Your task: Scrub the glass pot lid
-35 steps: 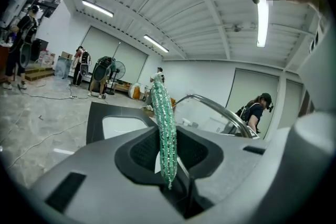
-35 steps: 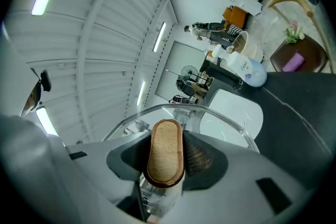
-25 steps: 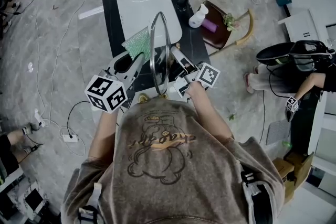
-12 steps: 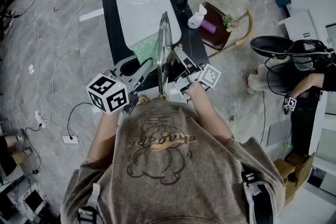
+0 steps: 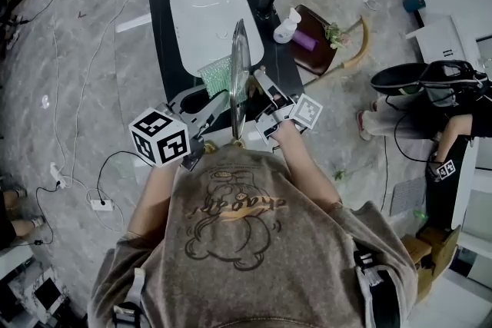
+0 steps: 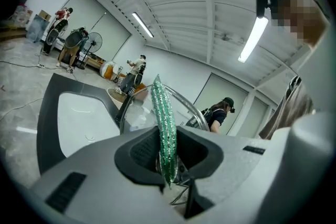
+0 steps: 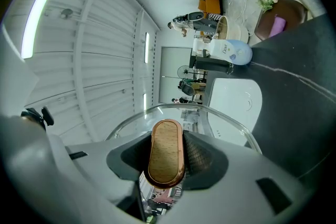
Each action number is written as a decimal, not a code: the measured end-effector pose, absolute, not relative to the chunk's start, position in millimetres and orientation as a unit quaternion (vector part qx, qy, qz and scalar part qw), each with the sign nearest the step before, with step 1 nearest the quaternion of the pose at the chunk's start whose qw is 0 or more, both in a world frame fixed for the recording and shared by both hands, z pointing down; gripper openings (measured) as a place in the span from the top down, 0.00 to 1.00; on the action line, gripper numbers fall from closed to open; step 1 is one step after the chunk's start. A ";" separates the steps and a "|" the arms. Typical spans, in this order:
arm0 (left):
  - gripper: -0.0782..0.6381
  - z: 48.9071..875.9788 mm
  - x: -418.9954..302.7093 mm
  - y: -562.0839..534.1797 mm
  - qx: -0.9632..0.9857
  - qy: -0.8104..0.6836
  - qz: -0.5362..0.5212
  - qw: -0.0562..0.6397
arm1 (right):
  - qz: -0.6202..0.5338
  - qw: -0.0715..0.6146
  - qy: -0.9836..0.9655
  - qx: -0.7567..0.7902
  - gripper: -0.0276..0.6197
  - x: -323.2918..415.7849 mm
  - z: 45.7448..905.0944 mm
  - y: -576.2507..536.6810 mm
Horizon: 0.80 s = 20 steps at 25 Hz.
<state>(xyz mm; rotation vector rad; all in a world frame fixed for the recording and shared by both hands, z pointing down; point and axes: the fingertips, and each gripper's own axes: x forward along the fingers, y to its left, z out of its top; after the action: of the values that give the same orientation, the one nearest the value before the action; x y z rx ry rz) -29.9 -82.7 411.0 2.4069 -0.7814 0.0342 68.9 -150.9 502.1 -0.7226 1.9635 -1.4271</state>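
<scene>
the glass pot lid (image 5: 239,73) stands on edge at the centre of the head view, over the near rim of the white sink (image 5: 207,8). seen edge-on there, it shows only as a thin, bright, metal-rimmed sliver. the right gripper (image 5: 264,92), just right of the lid, has its fingers partly apart and clamped on the handle (image 7: 166,152), a copper-edged oval with a wood-coloured face. the left gripper (image 5: 209,100), lower left of the lid, has its fingers close together, pinching a green scrub pad (image 5: 217,77) whose free end comes right up to the lid's left face. only the right gripper view shows the handle, with the clear dome arching behind it. the left gripper view shows the pad edge-on, with the lid's rim curving behind it.
</scene>
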 end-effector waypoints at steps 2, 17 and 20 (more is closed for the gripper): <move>0.77 412.5 -30.3 -83.9 0.905 -0.297 0.013 0.304 | -0.538 0.294 0.743 -0.269 0.68 67.0 503.2 -150.0; 0.77 421.4 -36.2 -111.8 0.890 -0.325 -0.006 0.320 | -0.569 0.261 0.748 -0.220 0.68 42.9 506.7 -136.2; 0.77 421.8 -40.1 -118.2 0.888 -0.331 -0.003 0.319 | -0.568 0.259 0.752 -0.211 0.68 36.2 501.8 -133.7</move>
<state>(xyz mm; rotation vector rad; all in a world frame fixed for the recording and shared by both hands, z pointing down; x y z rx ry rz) -40.1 -118.2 421.8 2.3351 -0.8697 -0.0086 36.2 -133.7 501.8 -0.5717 2.0388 -1.5396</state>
